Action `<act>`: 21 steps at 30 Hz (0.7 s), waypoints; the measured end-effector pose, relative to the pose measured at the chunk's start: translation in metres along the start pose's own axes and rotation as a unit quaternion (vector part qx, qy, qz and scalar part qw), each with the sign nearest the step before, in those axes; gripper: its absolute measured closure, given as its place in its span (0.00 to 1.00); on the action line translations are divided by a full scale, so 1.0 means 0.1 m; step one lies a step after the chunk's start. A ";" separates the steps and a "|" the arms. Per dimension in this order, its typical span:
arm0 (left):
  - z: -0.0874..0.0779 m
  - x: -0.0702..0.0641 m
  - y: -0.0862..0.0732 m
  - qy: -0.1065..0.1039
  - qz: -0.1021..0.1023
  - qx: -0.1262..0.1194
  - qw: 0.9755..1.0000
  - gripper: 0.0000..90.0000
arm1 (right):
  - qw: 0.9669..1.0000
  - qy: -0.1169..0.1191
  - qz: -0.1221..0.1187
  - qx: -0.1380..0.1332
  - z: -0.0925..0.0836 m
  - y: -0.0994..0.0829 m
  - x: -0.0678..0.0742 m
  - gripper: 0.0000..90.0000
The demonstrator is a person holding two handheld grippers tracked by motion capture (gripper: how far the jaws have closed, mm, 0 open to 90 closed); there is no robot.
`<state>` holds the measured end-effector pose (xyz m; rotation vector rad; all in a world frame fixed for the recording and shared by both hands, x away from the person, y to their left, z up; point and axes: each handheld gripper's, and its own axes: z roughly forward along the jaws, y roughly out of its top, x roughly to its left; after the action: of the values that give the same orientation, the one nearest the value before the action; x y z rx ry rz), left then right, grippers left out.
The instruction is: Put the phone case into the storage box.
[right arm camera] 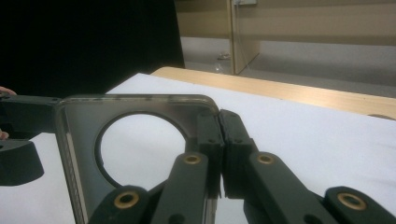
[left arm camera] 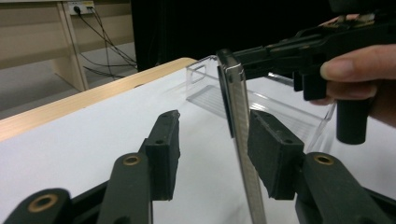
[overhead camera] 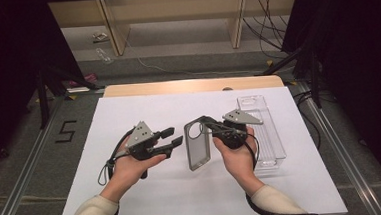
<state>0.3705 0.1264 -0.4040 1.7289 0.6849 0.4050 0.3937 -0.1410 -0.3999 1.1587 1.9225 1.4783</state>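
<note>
Right gripper fingers clamped on phone case edge; left gripper fingers apart, straddling case, per left gripper view.

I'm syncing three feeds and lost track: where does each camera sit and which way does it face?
High view: above the person's side, looking forward and down at the table; both forearms enter below.
Left gripper view: rides the left gripper, facing the phone case edge-on.
Right gripper view: rides the right gripper, clamped on the case.
All share the case.
</note>
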 end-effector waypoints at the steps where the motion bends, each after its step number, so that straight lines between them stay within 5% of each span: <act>1: -0.01 0.01 0.00 0.004 0.001 0.001 1.000 0.57 | 1.000 -0.001 0.000 0.000 0.00 0.00 0.00 0.99; 11: -0.13 0.11 0.03 0.059 0.010 0.020 0.998 0.30 | 1.000 -0.007 0.001 -0.004 -0.03 0.03 -0.04 0.99; 21: -0.24 0.21 -0.03 0.089 0.014 0.039 0.995 0.09 | 1.000 -0.011 -0.001 -0.007 -0.05 0.06 -0.06 0.99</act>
<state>0.3709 0.1584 -0.4026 1.7918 0.8137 0.5645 0.3952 -0.1489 -0.3936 1.1608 1.8967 1.4693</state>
